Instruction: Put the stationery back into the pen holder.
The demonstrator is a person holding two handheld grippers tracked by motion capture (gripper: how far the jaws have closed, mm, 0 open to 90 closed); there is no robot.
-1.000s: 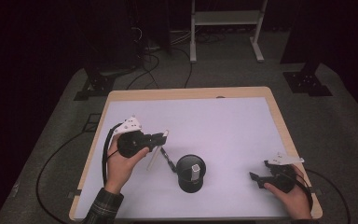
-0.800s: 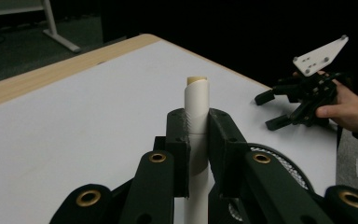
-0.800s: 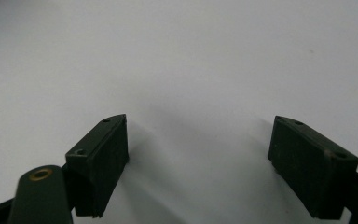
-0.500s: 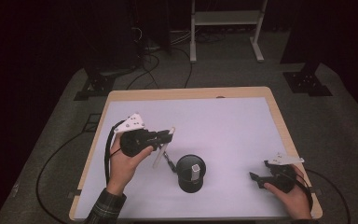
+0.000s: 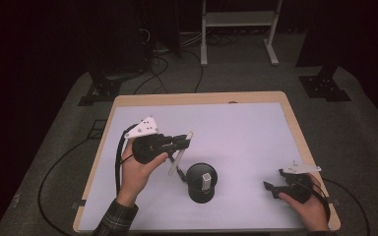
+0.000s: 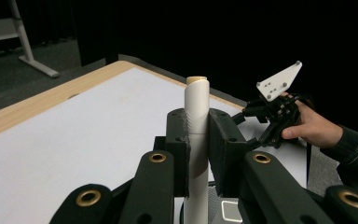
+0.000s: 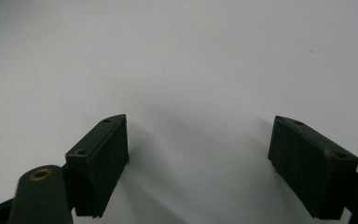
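The left hand-held gripper (image 6: pixel 198 154) pinches a white stick (image 6: pixel 196 140) above a black round base (image 5: pixel 201 182) near the tabletop's (image 5: pixel 246 128) front edge. The right hand-held gripper (image 7: pixel 198 163), jaws spread, rests near the front right corner.

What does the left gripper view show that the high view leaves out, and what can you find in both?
Left gripper view alone: the pale stick is pinched between the left gripper jaws, and its tan tip stands above them.

High view alone: the black round holder standing on the table just below the stick, and the floor cables beyond the table.

Both: the white table, the stick held in the left gripper, and the right gripper in the person's other hand.
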